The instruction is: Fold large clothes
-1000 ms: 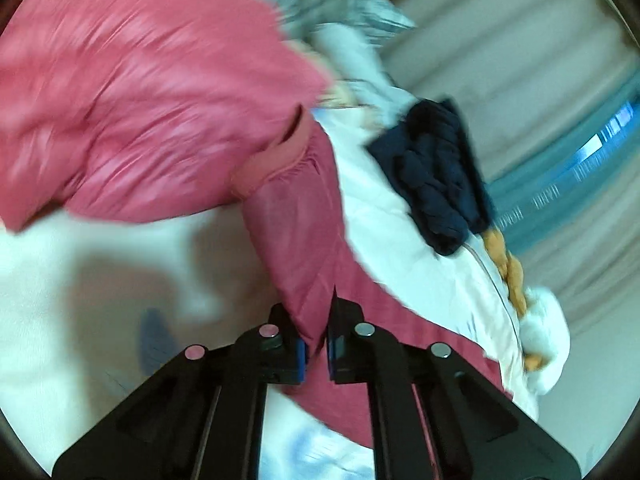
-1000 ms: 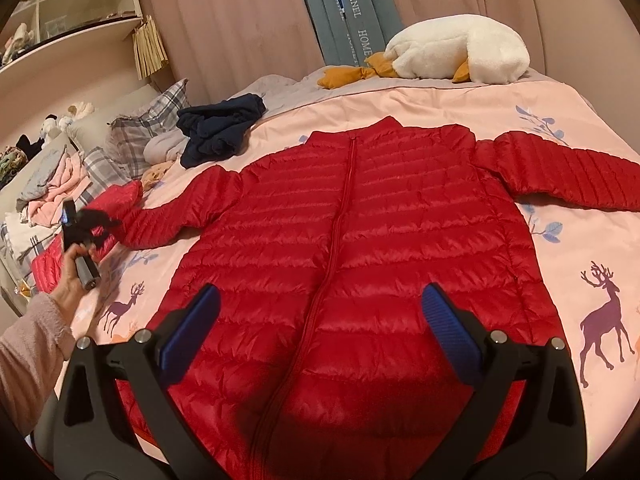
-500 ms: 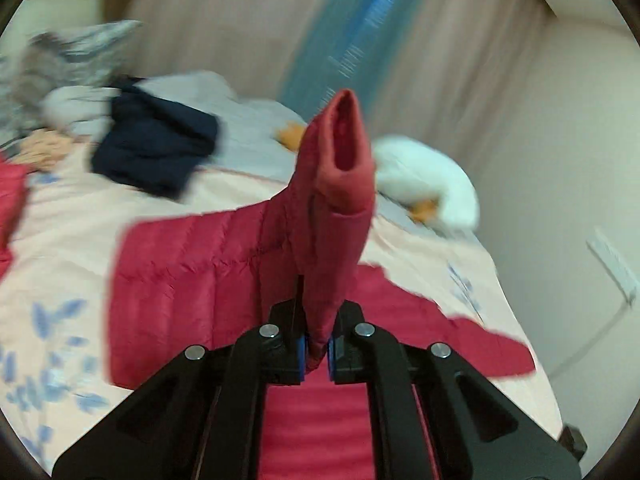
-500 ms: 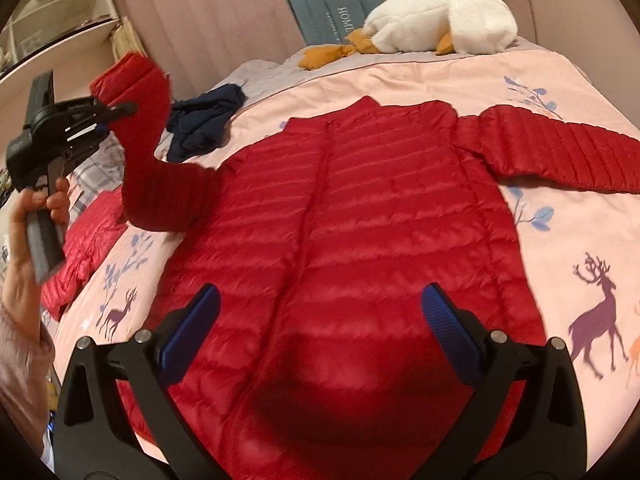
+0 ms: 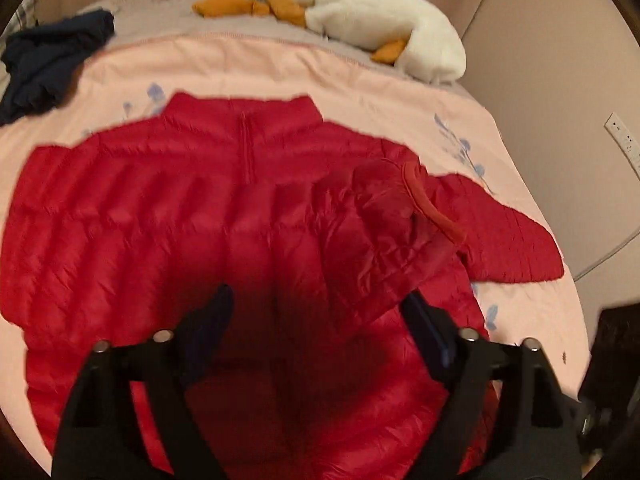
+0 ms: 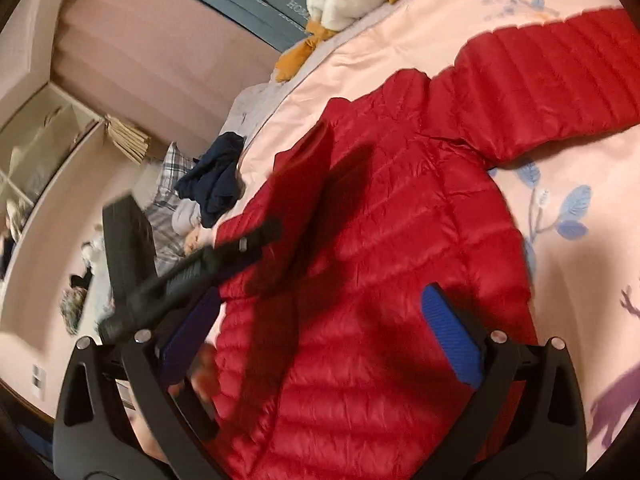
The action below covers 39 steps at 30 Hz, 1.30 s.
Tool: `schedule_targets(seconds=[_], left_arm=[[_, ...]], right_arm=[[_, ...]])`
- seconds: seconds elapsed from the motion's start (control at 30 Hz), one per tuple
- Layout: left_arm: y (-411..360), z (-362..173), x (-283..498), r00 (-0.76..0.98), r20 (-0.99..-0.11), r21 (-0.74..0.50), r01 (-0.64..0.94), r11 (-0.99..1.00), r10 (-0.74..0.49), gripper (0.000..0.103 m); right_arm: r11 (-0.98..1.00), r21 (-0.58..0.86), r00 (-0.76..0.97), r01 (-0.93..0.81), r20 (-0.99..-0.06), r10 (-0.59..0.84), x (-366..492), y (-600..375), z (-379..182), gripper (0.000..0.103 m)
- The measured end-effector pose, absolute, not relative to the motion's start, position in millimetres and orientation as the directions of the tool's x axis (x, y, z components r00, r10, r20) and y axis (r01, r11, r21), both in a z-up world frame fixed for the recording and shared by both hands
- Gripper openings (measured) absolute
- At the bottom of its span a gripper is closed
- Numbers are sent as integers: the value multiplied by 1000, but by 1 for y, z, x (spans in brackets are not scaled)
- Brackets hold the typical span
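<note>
Both tools hanging wide open over the red jacket, first sleeve folded in

Left tool [image 5: 316,316] and right tool [image 6: 332,320] are gripping nothing; the red down jacket [image 5: 160,216] is lying on the bed [image 5: 280,68], its far sleeve [image 6: 536,92] probably needing folding next.

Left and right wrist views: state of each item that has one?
red down jacket: spread face up on the bed, zipped shut
folded sleeve: laid across the chest, cuff showing
other sleeve: stretched out flat on the bedspread
left claw: open, holding nothing
right claw: open, holding nothing
navy garment: crumpled in a heap
plush goose: lying on its side
</note>
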<state>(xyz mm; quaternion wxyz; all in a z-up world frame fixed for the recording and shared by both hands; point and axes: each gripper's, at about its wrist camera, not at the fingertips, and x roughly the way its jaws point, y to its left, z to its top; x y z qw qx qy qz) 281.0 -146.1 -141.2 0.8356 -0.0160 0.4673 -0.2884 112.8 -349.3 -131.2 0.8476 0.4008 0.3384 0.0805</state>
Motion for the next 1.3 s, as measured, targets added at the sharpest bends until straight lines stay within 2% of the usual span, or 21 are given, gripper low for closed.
schedule_targets(seconds=[0.1,0.17,0.2,0.33,0.4,0.5,0.57,0.63,0.67,0.77,0.93,1.0,1.13,1.23,1.3], left_arm=[[-124,-132,267,397,-743,-323,493,808,-539,87],[-95,-123,255,422,-703,-343,504,793,-572,94],[-82,-120,252,437,-691,-348,497,795,-576,95],[10,-112,251,536,-625,-404,399,823,-567,95],[49,-121,260,555,-622,-460,312,831,-553,95],[104,-147,272,531,-575,-636,189,748,-623,94],[118,-162,284,484,-535,-725,158,670,-693,94],[117,-175,296,442,-504,-776,146,614,-742,94],[112,-181,303,418,-485,-804,132,579,-768,95],[98,-190,319,412,-489,-812,106,574,-768,95],[82,-193,347,519,-496,-793,56,607,-696,95],[79,-195,353,537,-500,-789,41,613,-680,94],[83,-205,355,547,-585,-729,-34,683,-598,95],[94,-202,355,539,-631,-679,-38,733,-558,95],[106,-191,352,539,-682,-601,-30,799,-493,94]], right_arm=[[655,741,748,147,-516,417,130,-355,-132,101],[645,751,748,140,-507,428,142,-356,-131,101],[648,748,745,144,-513,427,150,-355,-131,101],[712,673,727,202,-590,352,179,-348,-133,101],[755,614,718,229,-630,295,195,-341,-135,93],[796,543,684,266,-688,241,217,-331,-142,71],[824,474,652,310,-737,179,231,-326,-149,39],[848,427,641,314,-754,143,240,-324,-152,22],[854,415,643,314,-754,130,244,-324,-150,17],[865,392,680,314,-728,83,242,-329,-134,14],[863,369,744,345,-668,-12,232,-358,-100,14],[865,348,727,362,-686,-28,233,-365,-104,14],[868,269,631,418,-773,-64,243,-377,-139,14],[874,261,628,409,-776,-61,241,-377,-145,22],[875,243,640,419,-763,-95,236,-378,-134,32]])
